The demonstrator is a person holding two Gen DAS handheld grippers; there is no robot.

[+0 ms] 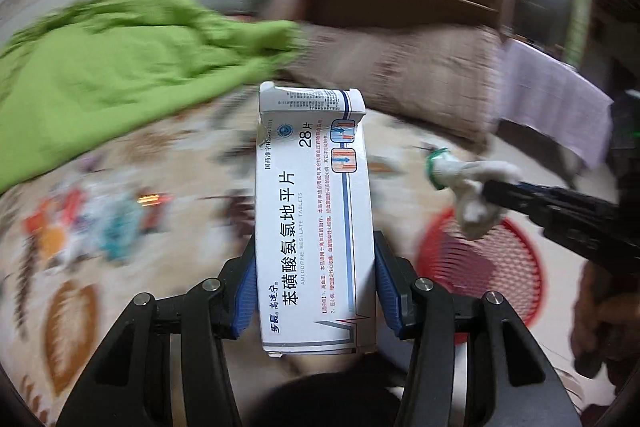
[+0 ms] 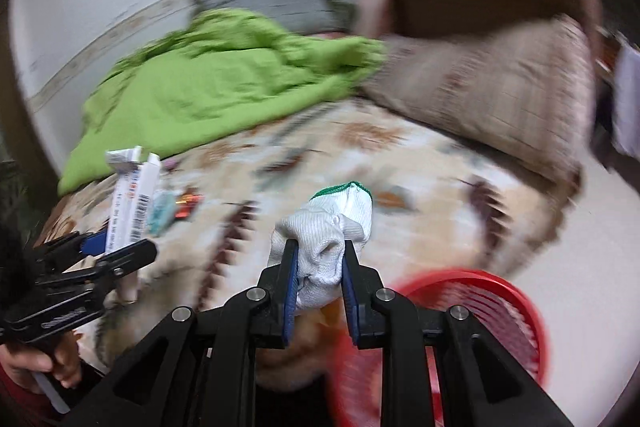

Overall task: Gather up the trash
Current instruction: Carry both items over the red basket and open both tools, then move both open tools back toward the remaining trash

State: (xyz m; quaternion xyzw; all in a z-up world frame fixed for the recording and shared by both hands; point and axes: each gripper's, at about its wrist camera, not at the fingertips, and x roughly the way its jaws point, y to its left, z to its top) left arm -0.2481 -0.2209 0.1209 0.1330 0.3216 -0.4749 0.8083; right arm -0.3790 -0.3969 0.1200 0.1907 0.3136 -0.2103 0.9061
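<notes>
Left hand-held gripper (image 1: pixel 316 291) clamps the pill box (image 1: pixel 314 227) above the bed (image 2: pixel 420 171); right hand-held gripper (image 2: pixel 319 283) pinches the white glove (image 2: pixel 324 227). Red basket (image 2: pixel 492 311) sits off the bed's edge: hold both w/ firm grip, release only once over its rim.

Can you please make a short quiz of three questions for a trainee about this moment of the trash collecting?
1. True or false: the left gripper is shut on a white medicine box.
2. What does the right gripper hold? A) a green blanket B) a white knitted glove with a green cuff C) a pillow
3. Fill in: the trash container near both grippers is a ____ plastic basket.

Key
1. True; the blue pads press on both sides of the box.
2. B; the glove is pinched between the pads.
3. Red; it stands on the floor beside the bed, below the right gripper.
</notes>
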